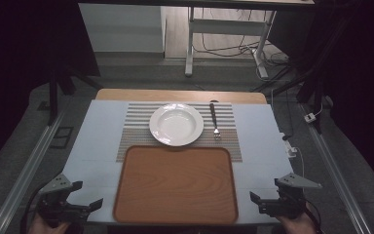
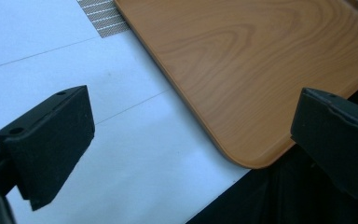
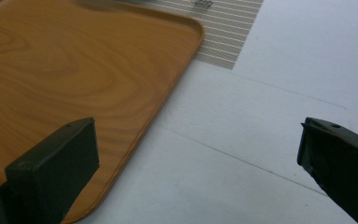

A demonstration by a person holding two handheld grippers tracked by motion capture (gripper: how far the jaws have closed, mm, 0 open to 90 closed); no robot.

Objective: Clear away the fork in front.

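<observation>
Hovering at the near corners of the table (image 1: 97,146), the two grippers flanked a wooden tray (image 1: 175,183) without touching it. The left gripper (image 1: 80,195) sat at the near left corner, held from below by a hand (image 1: 41,225), and its jaws stood wide apart with nothing between them; in the left gripper view the gripper (image 2: 191,135) looked down on bare white tabletop (image 2: 51,46) and the rounded near left corner of the tray (image 2: 261,70). The right gripper (image 1: 264,191) sat at the near right corner, likewise spread open and empty, with a hand (image 1: 299,225) beneath it; in the right gripper view the gripper (image 3: 198,154) framed the tray's right edge (image 3: 74,70) and the white surface (image 3: 284,70) beside it. The tray lay flat at the near middle of the table, bare, its far edge overlapping a striped placemat (image 1: 136,126). On the placemat, just beyond the tray, rested a white plate (image 1: 176,124), and a fork (image 1: 215,119) lay to the right of the plate, near it but apart, tines toward the tray. Both the plate and the fork were well apart from either gripper.
</observation>
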